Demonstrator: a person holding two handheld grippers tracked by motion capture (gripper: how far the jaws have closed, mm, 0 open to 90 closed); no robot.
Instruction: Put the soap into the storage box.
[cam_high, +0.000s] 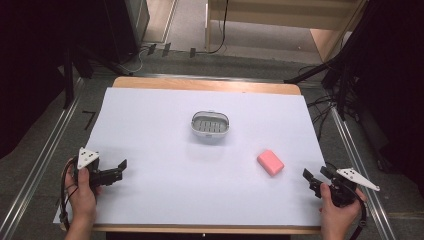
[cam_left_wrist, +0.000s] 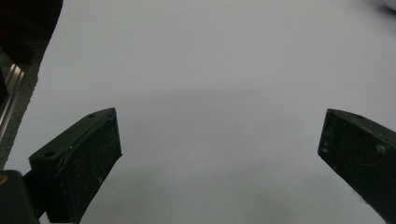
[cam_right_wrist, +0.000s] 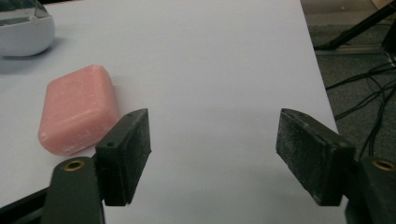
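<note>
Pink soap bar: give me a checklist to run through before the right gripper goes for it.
1. Right gripper jaws open, nothing between them: ok.
2. Pink soap bar lies free on the white sheet, touching nothing else: ok.
3. Bar lined up between the jaws: not ok; in the right gripper view it lies off to the left jaw's side.
4. Soap dish upright and unoccupied: ok.
5. Left gripper open, well away from bar and dish: ok.
6. Whether the bar is slippery: cannot tell.

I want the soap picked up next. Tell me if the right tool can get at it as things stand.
Probably yes. The right tool is open, the pink soap lies just ahead and left of it on the white sheet, nothing between them.
</note>
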